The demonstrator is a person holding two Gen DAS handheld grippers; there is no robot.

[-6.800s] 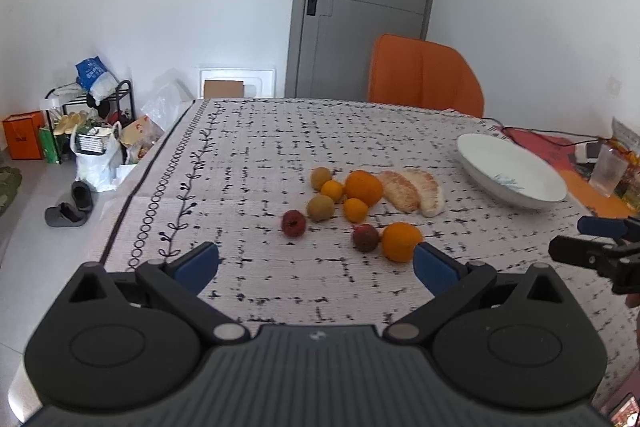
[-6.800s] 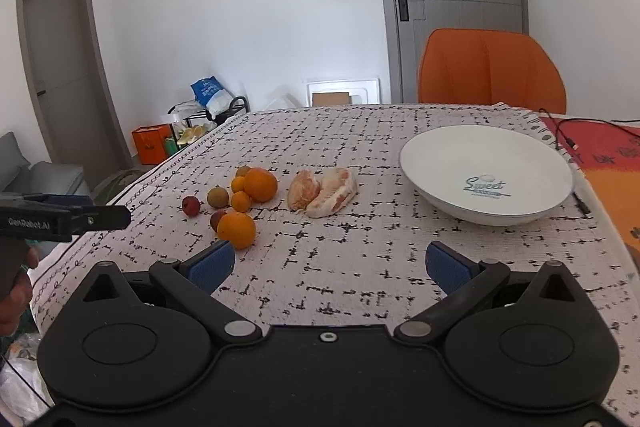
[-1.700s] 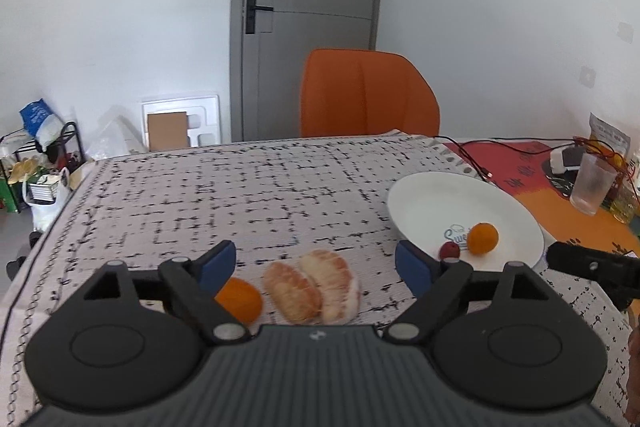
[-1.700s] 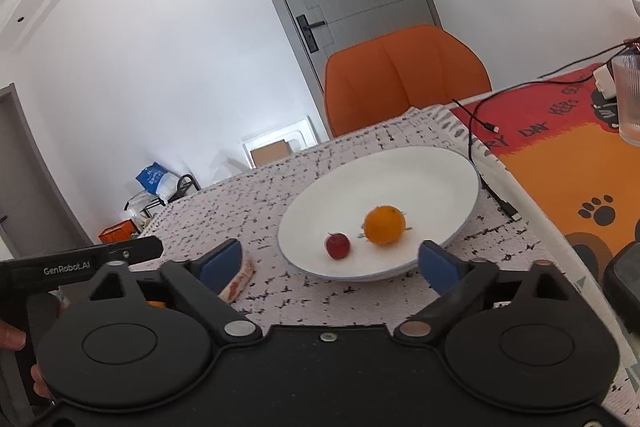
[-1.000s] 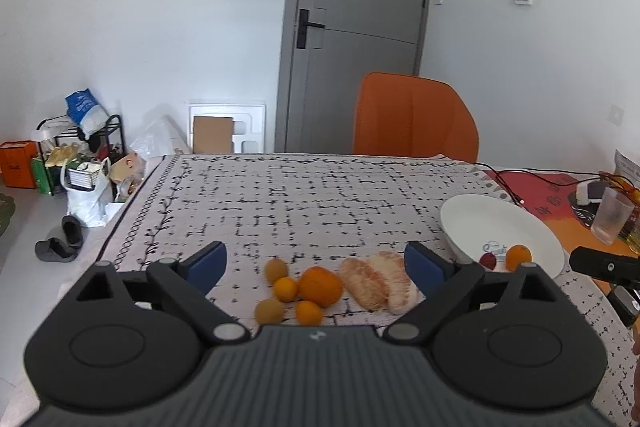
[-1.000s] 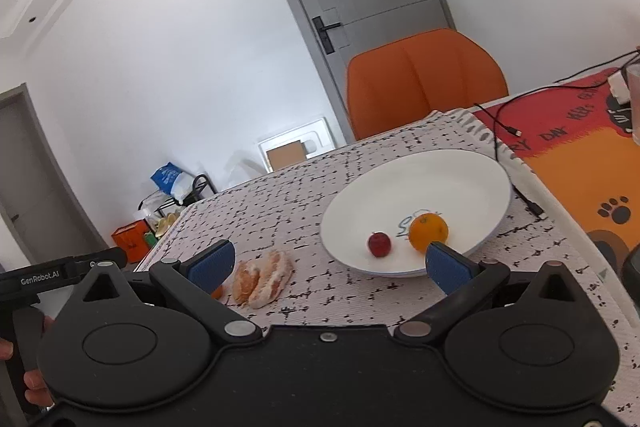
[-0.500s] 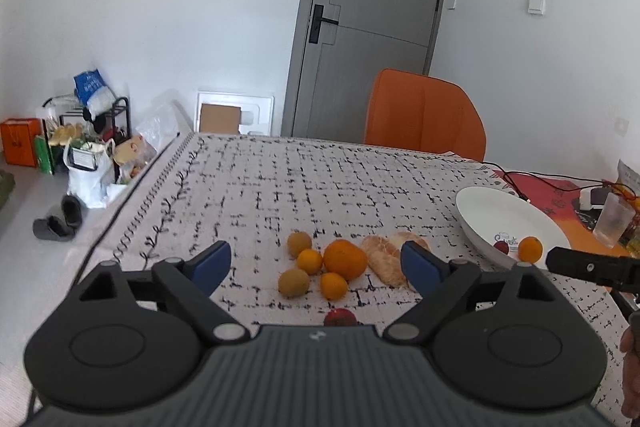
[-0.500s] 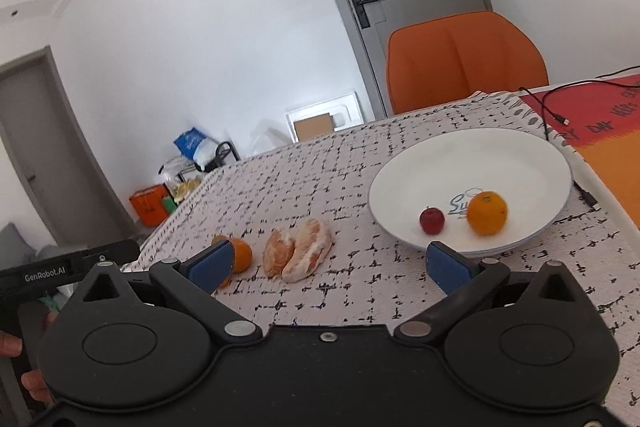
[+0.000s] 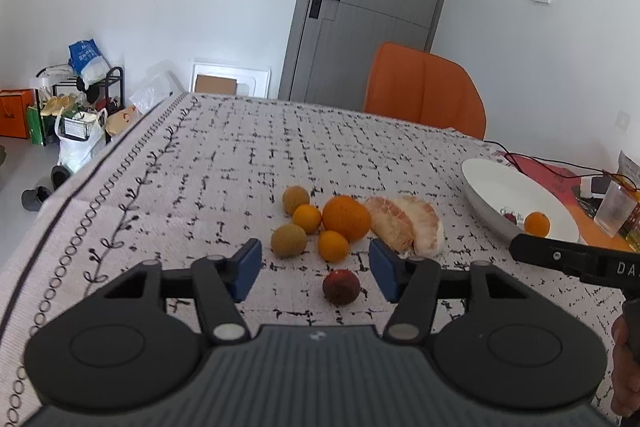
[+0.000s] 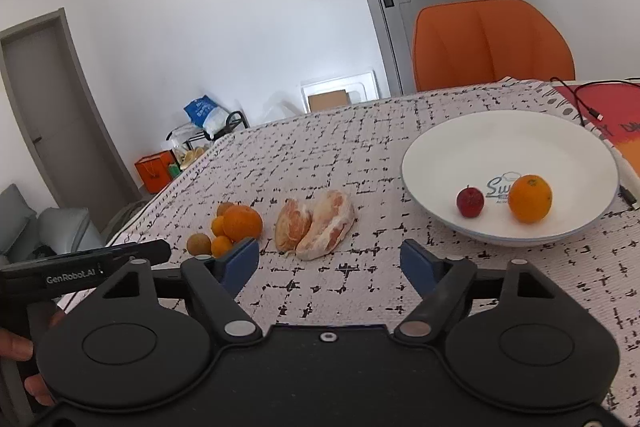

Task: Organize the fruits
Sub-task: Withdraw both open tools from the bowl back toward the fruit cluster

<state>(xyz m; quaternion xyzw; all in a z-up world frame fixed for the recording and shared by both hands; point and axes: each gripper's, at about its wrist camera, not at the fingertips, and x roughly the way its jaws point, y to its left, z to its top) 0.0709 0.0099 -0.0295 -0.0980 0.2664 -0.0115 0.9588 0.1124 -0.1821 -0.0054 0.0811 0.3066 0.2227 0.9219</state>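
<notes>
Mid-task, fetch step for the next fruit. Left hand-held gripper [image 9: 314, 269] low over the tabletop [image 9: 224, 163], blue pads apart but just been narrowing, small dark-red round fruit [image 9: 341, 287] lying between them, slightly toward the right pad, not touched yet. Just beyond: two fuzzy brown kiwi-like fruits [image 9: 289, 241], three small orange citrus [image 9: 333, 246], one big orange [image 9: 346, 218], two peeled pale-pink pomelo segments [image 9: 404, 225], all clustered, mostly touching. Wide white ceramic plate [image 10: 508, 135] well apart on the right side, already holding a red fruit [image 10: 470, 202] and an orange [image 10: 530, 199]. Right hand-held gripper [image 10: 330, 263] also just been closing, jaws apart, nothing between them but patterned cloth; pomelo segments just ahead, a bit left of centre. Person's fingers [image 10: 22, 347] on the left handle at frame edge.

Next move, judged: squeeze left pads onto the dark-red fruit, lift clear of the cluster, carry across to the plate. Small and round, likely to roll or squirt out if pinched off-centre, so centre first. Right side probably lining up for a pomelo segment; soft, wide, needs a gentle wide grip.
</notes>
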